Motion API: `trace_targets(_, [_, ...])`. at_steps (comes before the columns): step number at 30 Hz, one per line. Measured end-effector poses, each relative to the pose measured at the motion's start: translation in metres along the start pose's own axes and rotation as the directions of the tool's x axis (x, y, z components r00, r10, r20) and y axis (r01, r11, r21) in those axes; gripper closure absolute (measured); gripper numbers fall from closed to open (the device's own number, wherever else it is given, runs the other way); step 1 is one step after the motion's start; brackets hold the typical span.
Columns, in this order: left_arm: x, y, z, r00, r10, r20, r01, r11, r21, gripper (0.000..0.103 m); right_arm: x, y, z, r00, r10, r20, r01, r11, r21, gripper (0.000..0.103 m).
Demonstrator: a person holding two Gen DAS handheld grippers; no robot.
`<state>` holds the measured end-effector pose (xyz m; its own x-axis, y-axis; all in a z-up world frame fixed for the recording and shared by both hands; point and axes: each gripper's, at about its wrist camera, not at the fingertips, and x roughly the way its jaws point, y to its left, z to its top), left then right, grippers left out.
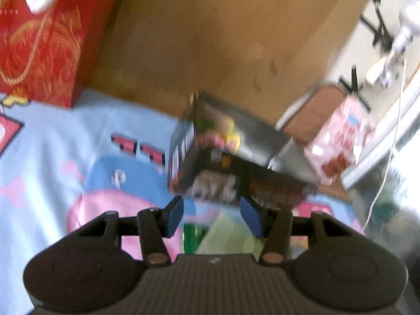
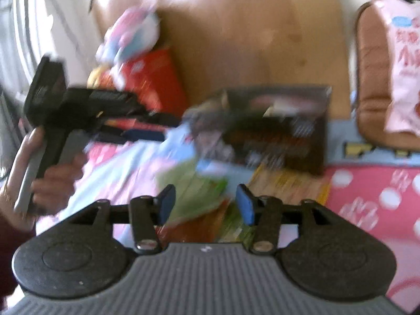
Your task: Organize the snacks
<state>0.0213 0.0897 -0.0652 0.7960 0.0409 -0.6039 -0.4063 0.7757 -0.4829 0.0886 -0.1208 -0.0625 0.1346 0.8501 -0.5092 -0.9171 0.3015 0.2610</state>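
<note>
Both frames are smeared, so contact is hard to judge. The left gripper (image 1: pixel 211 216) has its jaws apart with nothing between them, just short of the dark snack box (image 1: pixel 223 155), which sits tilted on the cartoon-print cloth (image 1: pixel 52 141). The right gripper (image 2: pixel 206 204) is likewise spread and empty, above green and orange snack packets (image 2: pixel 199 191). The risk: a hurried closing could clip the box's edge and tip it — perhaps onto the packets. The red gift bag (image 1: pixel 39 39) stands behind; its contents are hidden.
</note>
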Motion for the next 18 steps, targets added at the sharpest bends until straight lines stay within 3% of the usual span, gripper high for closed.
trace_targets(1, [0.005,-0.002,-0.005,1.000,0.004,-0.019,-0.003,1.000,0.006,0.055,0.001,0.007,-0.003,1.000,-0.005,-0.014,0.005,0.999,-0.033,0.046])
trace_targets(3, [0.012,-0.006,-0.015,0.998,-0.005,-0.056,0.006,1.000,0.021,0.065,0.010,0.019,-0.005,0.998,-0.039,-0.049,0.034,0.995,-0.089,0.046])
trace_targets(5, [0.000,-0.008,-0.025,1.000,0.015,-0.024,-0.014,0.999,0.036,0.071,0.023,0.025,-0.001,0.996,-0.050,-0.073,0.043,0.994,-0.102,0.048])
trace_targets(7, [-0.015,-0.008,-0.029,1.000,0.002,0.000,-0.002,0.999,0.036,0.079,0.028,0.029,0.001,0.995,-0.053,-0.080,0.045,0.994,-0.095,0.060])
trace_targets(8, [-0.023,-0.005,-0.032,1.000,-0.011,0.002,0.011,1.000,0.027,0.085,0.027,0.033,-0.001,0.996,-0.057,-0.074,0.049,0.994,-0.102,0.061])
trace_targets(12, [-0.052,0.009,-0.039,0.999,0.025,0.023,-0.025,1.000,0.006,0.084,0.020,0.058,-0.005,0.998,-0.038,-0.041,0.030,0.985,-0.171,0.061])
trace_targets(18, [-0.077,0.039,-0.057,0.999,0.040,0.016,-0.039,0.998,-0.058,0.085,0.025,0.085,-0.019,0.997,0.013,-0.078,-0.029,0.977,-0.211,0.059])
